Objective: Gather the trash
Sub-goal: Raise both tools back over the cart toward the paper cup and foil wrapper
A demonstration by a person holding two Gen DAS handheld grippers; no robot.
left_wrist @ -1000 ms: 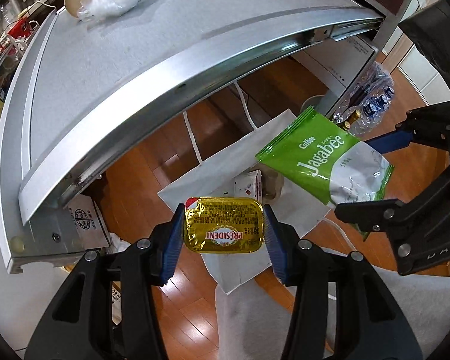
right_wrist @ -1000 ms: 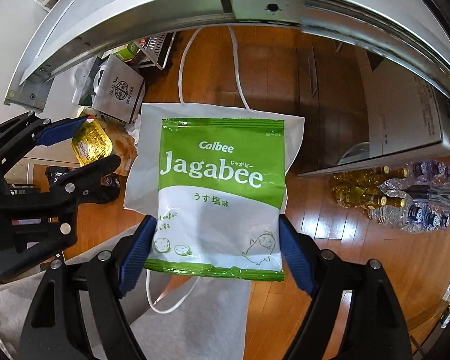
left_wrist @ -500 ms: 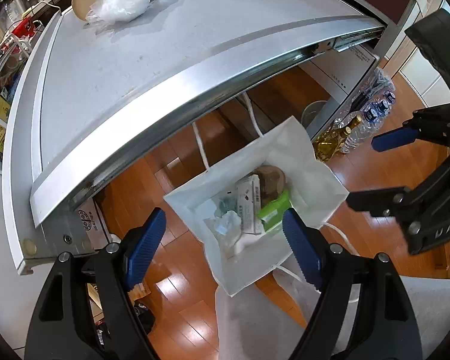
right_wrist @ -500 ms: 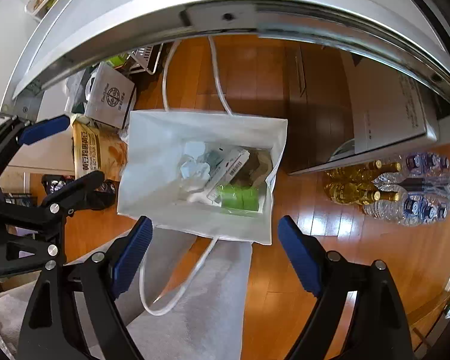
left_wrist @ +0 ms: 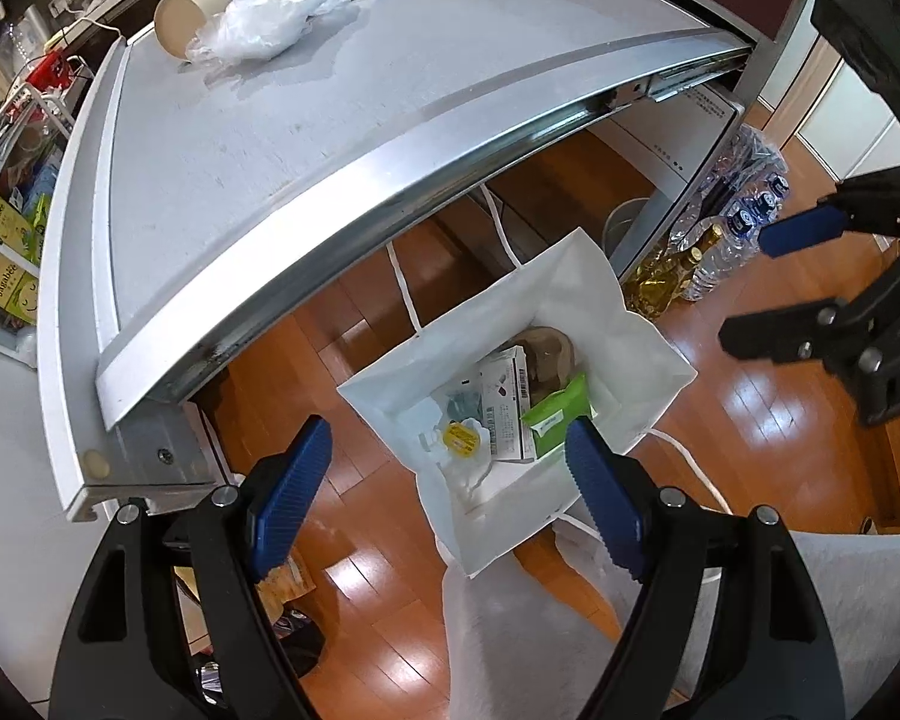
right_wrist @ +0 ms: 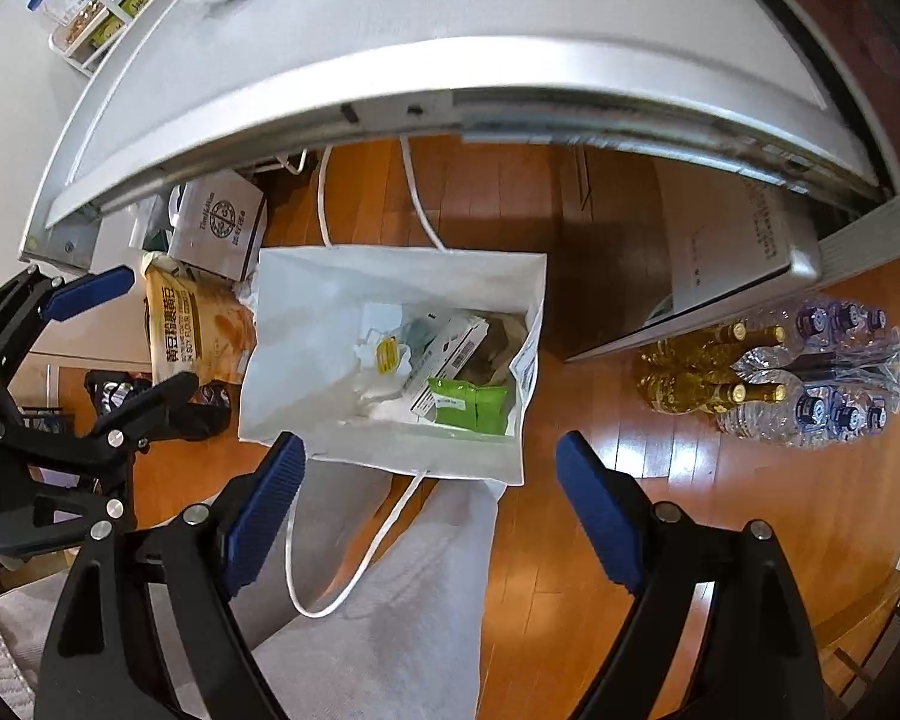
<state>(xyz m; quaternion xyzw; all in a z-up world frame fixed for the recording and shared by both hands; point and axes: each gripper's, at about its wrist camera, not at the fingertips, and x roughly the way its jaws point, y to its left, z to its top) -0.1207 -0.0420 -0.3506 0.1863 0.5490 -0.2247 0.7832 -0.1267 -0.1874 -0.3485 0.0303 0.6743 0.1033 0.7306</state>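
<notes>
A white paper bag (left_wrist: 576,276) stands open on the wooden floor below the counter edge. Inside it lie a gold butter pack (left_wrist: 462,439), a folded green Jagabee snack bag (left_wrist: 555,408), a white carton and crumpled wrappers. My left gripper (left_wrist: 448,432) hangs above the bag, its jaws opening with nothing between them. My right gripper (right_wrist: 431,444) is open and empty over the bag's near edge (right_wrist: 390,456). The same gold pack (right_wrist: 388,357) and green bag (right_wrist: 465,405) show in the right wrist view. On the grey counter (left_wrist: 270,150) lie a paper cup (left_wrist: 180,18) and clear plastic wrap (left_wrist: 270,6).
Oil and water bottles (right_wrist: 810,378) crowd the floor right of the bag. A tan soy flour sack (right_wrist: 186,330) and a small printed bag (right_wrist: 222,222) sit to its left. A person's grey trouser leg (right_wrist: 390,600) is just below it. A rack of snack boxes (left_wrist: 0,252) flanks the counter.
The left gripper let go of the gold butter pack and the right let go of the green snack bag; both now lie in the paper bag. Both jaws spread wider.
</notes>
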